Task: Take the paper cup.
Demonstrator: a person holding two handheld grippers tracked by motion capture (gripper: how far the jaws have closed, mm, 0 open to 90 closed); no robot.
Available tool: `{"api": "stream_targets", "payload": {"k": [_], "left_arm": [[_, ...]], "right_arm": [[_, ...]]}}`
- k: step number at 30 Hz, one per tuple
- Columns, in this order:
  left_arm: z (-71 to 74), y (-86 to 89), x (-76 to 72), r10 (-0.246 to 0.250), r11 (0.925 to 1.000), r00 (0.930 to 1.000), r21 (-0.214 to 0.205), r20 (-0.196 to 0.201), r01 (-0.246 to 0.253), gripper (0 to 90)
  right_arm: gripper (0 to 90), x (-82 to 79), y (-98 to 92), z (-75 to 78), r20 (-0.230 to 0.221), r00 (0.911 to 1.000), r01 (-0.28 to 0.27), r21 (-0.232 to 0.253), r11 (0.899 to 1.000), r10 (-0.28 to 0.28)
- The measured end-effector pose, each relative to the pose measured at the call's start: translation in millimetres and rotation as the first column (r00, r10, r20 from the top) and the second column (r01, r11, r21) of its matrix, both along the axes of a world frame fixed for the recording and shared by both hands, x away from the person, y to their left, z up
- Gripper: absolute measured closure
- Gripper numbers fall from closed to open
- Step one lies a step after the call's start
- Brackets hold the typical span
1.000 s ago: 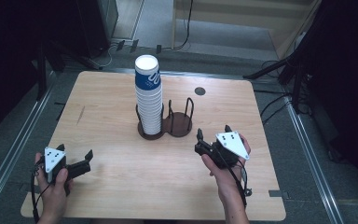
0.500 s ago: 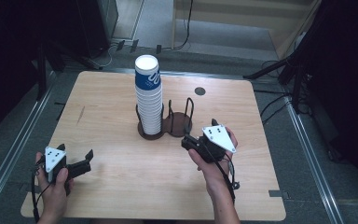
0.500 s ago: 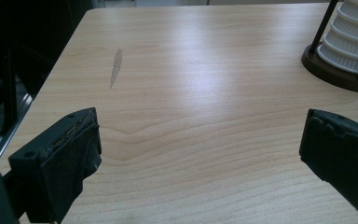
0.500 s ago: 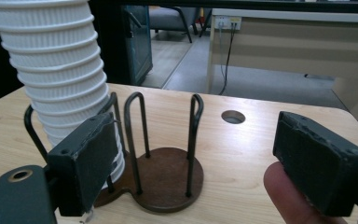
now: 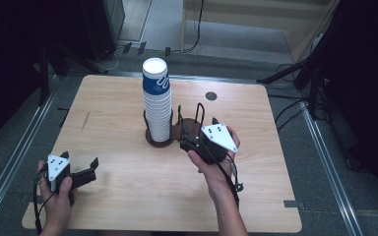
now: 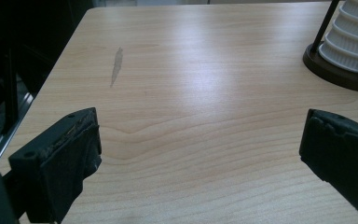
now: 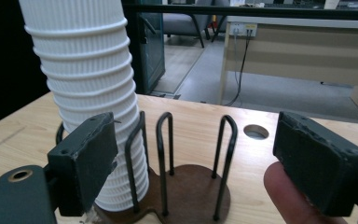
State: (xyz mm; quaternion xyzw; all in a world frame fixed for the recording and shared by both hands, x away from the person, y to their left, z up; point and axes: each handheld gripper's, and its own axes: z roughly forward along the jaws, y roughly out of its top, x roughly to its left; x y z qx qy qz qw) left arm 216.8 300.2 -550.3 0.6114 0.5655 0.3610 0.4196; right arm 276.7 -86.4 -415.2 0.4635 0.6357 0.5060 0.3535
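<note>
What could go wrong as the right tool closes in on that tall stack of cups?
The stack of cups rises far above the wire posts of its holder, so a sideways nudge from the right tool could tip or spill it. The right tool's open jaws stand near the empty holder; one jaw could snag a wire loop and drag both joined bases across the table. A thumb sits beside one jaw and might get pinched.

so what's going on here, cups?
A person holds a gripper in each hand at a wooden table. The right gripper, jaws open and empty, is beside the wire cup holder, aimed at the tall stack of paper cups standing in it. The left gripper sits open near the table's front left corner.
</note>
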Motion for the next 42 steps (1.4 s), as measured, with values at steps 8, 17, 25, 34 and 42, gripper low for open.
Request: {"api": "stream_targets", "payload": {"k": [8,17,25,34,42], "left_arm": [[0.0,0.7,-0.1,0.001,1.0,1.0,-0.006,0.0,-0.001,0.0],[0.0,1.0,0.1,0.001,0.9999,1.0,-0.011,0.0,-0.001,0.0],[-0.1,0.8,0.0,0.002,1.0,1.0,-0.008,0.003,-0.002,0.0],[-0.1,0.9,0.0,0.003,0.9999,1.0,-0.012,0.002,-0.003,0.0],[-0.1,1.3,0.2,0.004,0.9999,1.0,-0.017,0.001,-0.004,0.0]], "right_arm": [[13.5,6.4,15.8,7.5,0.008,0.9996,-0.027,0.004,1.0,0.027],[13.5,14.6,29.7,10.8,0.001,0.999,-0.044,0.01,0.999,0.044],[13.6,22.7,43.9,14.4,0.009,0.9982,-0.059,0.019,0.998,0.059],[13.2,32.1,62.0,17.8,0.026,0.9976,-0.065,0.026,0.998,0.064],[11.6,39.6,75.2,21.0,0.034,0.9961,-0.082,0.029,0.996,0.081]]}}
